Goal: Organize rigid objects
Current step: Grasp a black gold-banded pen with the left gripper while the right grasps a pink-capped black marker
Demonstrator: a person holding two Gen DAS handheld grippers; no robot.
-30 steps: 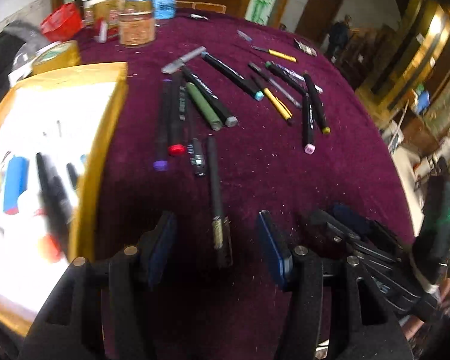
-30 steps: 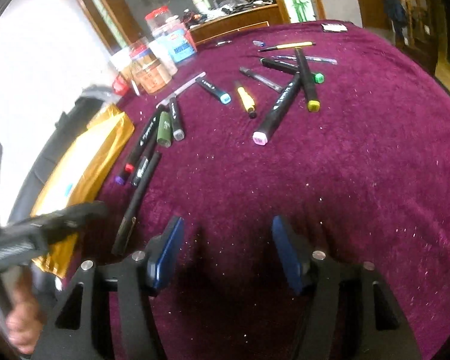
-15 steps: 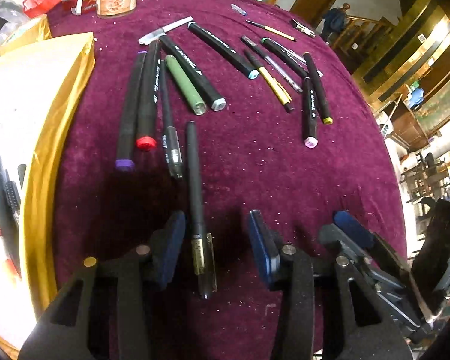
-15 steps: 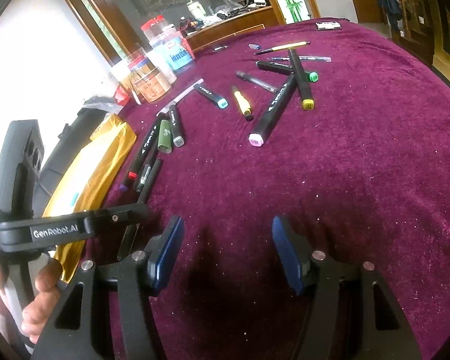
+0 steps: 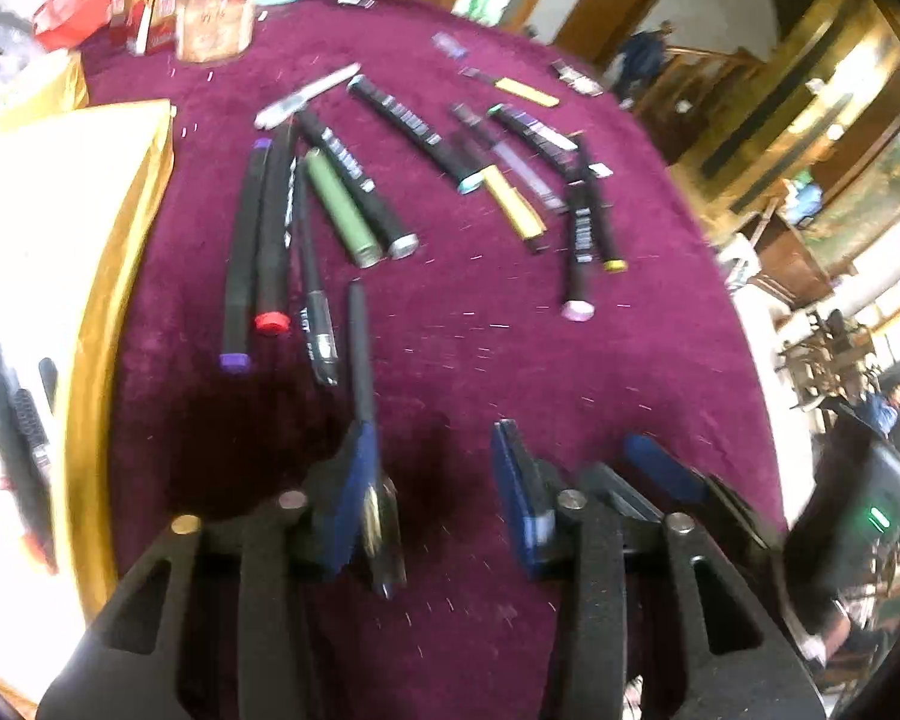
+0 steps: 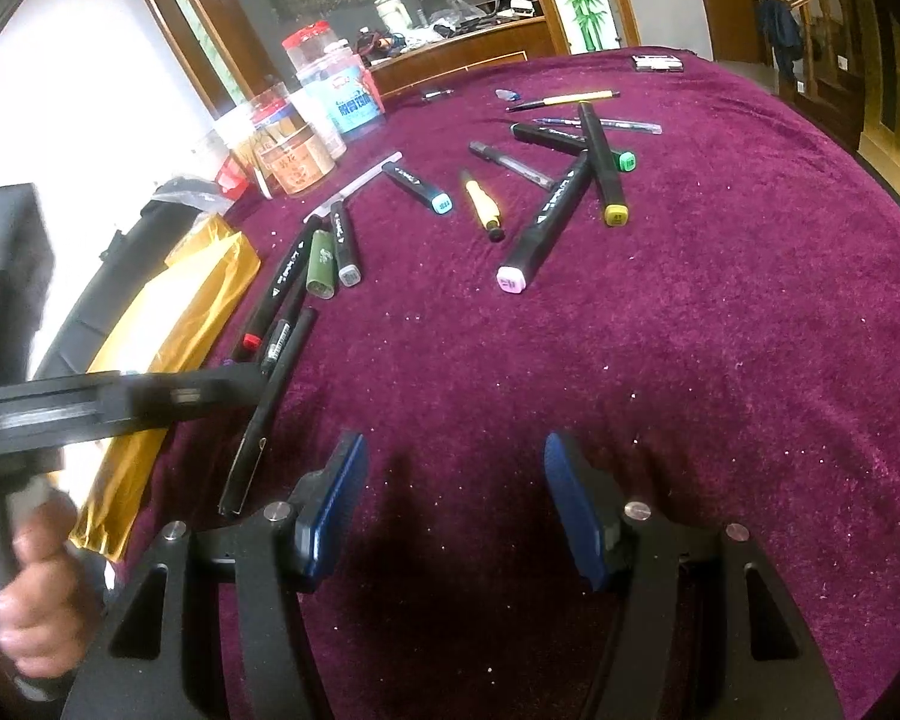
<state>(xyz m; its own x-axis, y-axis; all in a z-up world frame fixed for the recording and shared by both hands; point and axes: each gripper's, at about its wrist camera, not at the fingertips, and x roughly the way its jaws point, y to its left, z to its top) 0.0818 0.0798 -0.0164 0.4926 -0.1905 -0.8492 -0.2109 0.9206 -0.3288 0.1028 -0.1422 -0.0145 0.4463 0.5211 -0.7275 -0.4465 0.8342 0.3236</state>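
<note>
Both tongs sit low over the worktop (image 6: 720,312), which wears a purple cloth. Left tongs (image 5: 432,480) are spread, with a thin black pen (image 5: 361,354) lying on the cloth between the fingers and right against the left pad (image 5: 351,498); the right pad stands apart from it, so nothing is pinched. The pen's clip end reaches back toward the camera and its far end points at the other pens. Right tongs (image 6: 456,504) are also spread and hold nothing, hovering over bare cloth just right of the same pen (image 6: 270,408).

Just beyond the black pen's far end lies a close row: a purple-capped marker (image 5: 243,258), a red-capped marker (image 5: 273,234), a slim black pen (image 5: 312,294), a green pen (image 5: 341,207) and a grey-capped marker (image 5: 360,186). Farther right, a second loose group includes a yellow pen (image 5: 513,204), a pink-capped marker (image 5: 576,252) and a yellow-capped marker (image 5: 600,210), the last two crossing. A gold-edged tray (image 5: 120,276) sits at the left edge of the worktop with a few dark pens inside, though it is too washed out to tell them apart. Jars (image 6: 297,150) stand at the far end.
</note>
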